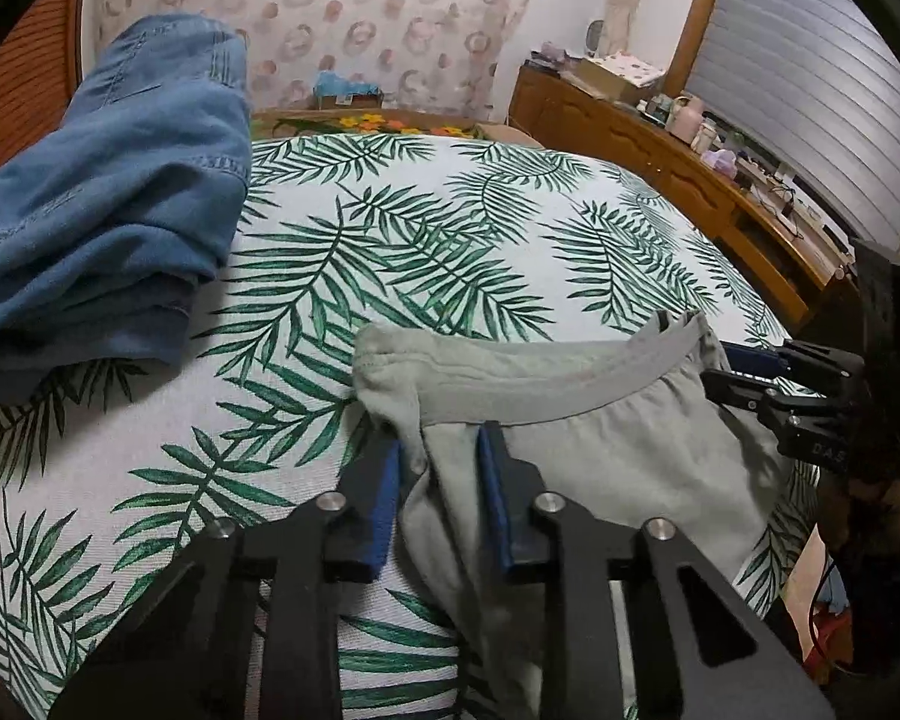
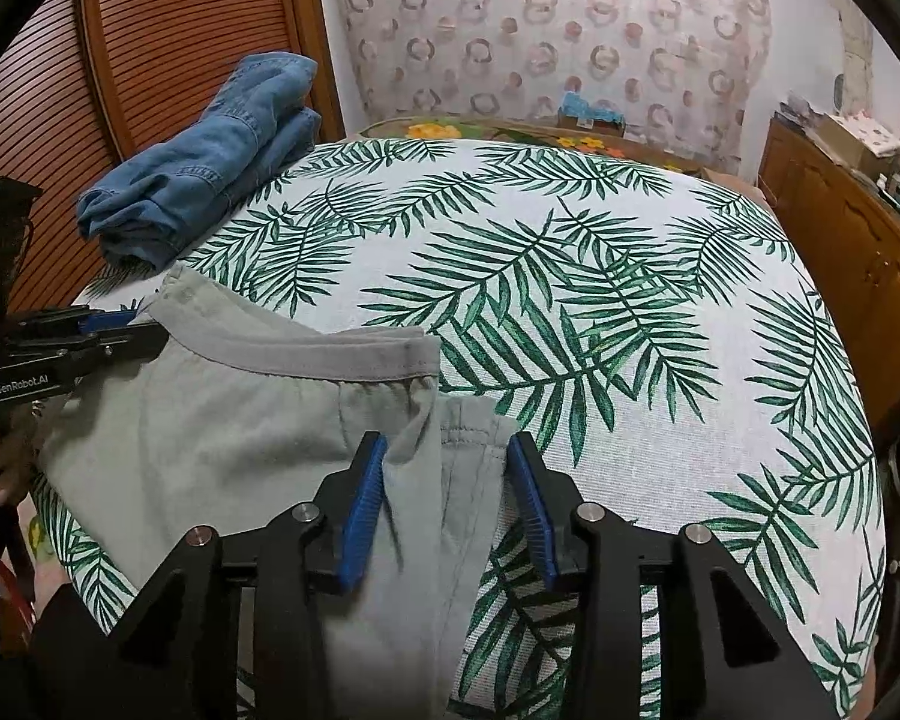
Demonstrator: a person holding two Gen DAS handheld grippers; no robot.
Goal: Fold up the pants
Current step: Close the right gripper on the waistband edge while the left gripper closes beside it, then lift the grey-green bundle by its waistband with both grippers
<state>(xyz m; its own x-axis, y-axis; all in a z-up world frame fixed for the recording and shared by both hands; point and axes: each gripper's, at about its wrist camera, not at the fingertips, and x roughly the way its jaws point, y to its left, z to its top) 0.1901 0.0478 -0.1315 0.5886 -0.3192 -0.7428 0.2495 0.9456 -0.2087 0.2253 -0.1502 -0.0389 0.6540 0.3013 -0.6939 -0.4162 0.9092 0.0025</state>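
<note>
Light grey pants [image 1: 600, 450] lie at the near edge of the palm-leaf bedspread, waistband [image 1: 546, 381] facing the far side. They also show in the right wrist view [image 2: 222, 438]. My left gripper [image 1: 441, 450] is open, its blue-padded jaws astride the pants' left waist corner. My right gripper [image 2: 444, 456] is open, its jaws astride the right waist corner. Each gripper shows from the side in the other's view, the right one [image 1: 750, 372] and the left one [image 2: 120, 330], at the waistband ends. The pant legs hang off the near edge, hidden.
Folded blue jeans [image 1: 102, 210] lie at the far left of the bed [image 2: 630, 300]. A wooden slatted door [image 2: 150, 48] stands behind them. A wooden dresser [image 1: 690, 180] with small items runs along the right. A floral mat [image 1: 366, 120] lies beyond the bed.
</note>
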